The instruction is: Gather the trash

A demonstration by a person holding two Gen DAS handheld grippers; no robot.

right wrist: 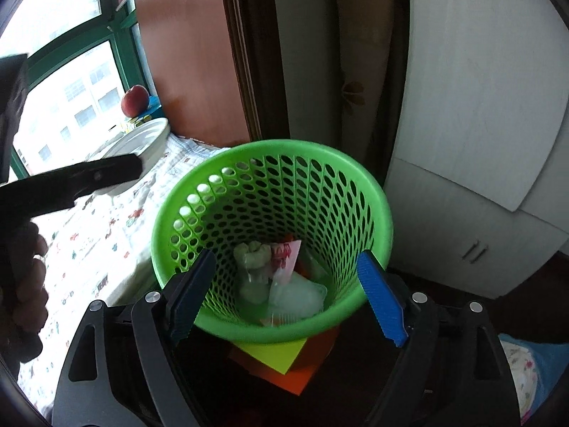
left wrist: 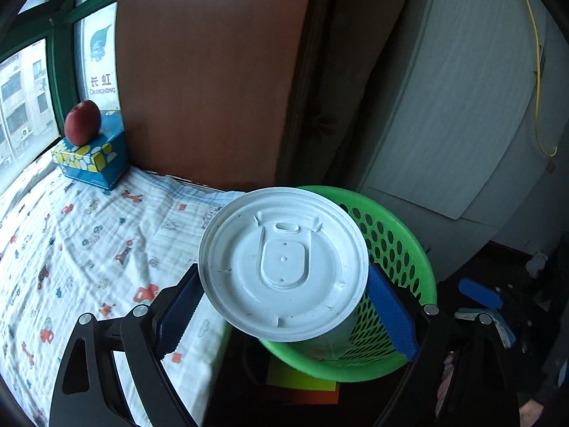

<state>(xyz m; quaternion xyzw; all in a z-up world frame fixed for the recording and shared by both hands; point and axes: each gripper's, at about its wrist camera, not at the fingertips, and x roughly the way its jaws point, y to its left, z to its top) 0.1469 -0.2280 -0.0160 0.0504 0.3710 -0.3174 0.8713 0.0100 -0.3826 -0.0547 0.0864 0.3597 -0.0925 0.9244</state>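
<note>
My left gripper (left wrist: 284, 306) is shut on a white lidded paper cup (left wrist: 282, 261), held upright at the near-left rim of the green perforated waste basket (left wrist: 402, 249). In the right wrist view the same cup (right wrist: 142, 146) shows at the left, held by the left gripper (right wrist: 106, 174). My right gripper (right wrist: 288, 295) is open and empty, just above the basket (right wrist: 270, 192). Inside the basket lie crumpled tissue (right wrist: 254, 259), a pink wrapper (right wrist: 284, 259) and clear plastic (right wrist: 298, 295).
A bed with a cartoon-print sheet (left wrist: 81, 242) lies left of the basket. A blue tissue box (left wrist: 92, 160) with a red apple (left wrist: 82, 121) on it stands by the window. White cabinets (right wrist: 473, 142) stand at the right. Yellow and orange paper (right wrist: 274, 356) lies under the basket.
</note>
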